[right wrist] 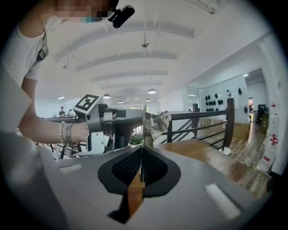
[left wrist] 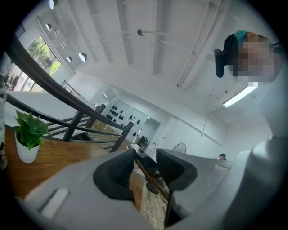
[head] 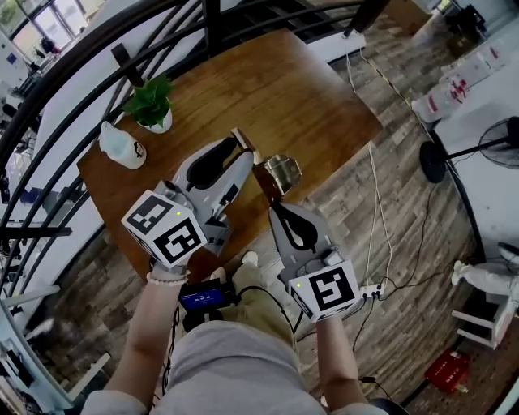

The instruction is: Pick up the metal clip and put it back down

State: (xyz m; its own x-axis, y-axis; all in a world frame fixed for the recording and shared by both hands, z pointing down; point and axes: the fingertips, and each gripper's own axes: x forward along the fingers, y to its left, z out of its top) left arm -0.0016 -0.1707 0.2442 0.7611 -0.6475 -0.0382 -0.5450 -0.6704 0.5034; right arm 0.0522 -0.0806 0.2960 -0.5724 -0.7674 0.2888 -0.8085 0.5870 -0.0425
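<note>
Head view, wooden table (head: 300, 89), plank floor (head: 389, 211), railing (head: 212, 24) — left gripper (head: 246, 144), right gripper (head: 277, 207), jaws clenched on metal clip (head: 282, 172)

Gripped end of the metal clip (right wrist: 155, 122), unseen inside the shut right claw (right wrist: 142, 148)

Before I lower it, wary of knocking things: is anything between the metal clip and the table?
Nothing visible. The metal clip, pinched in the right tongs, hangs over a bare stretch of table near its edge; the plant stands well aside.
</note>
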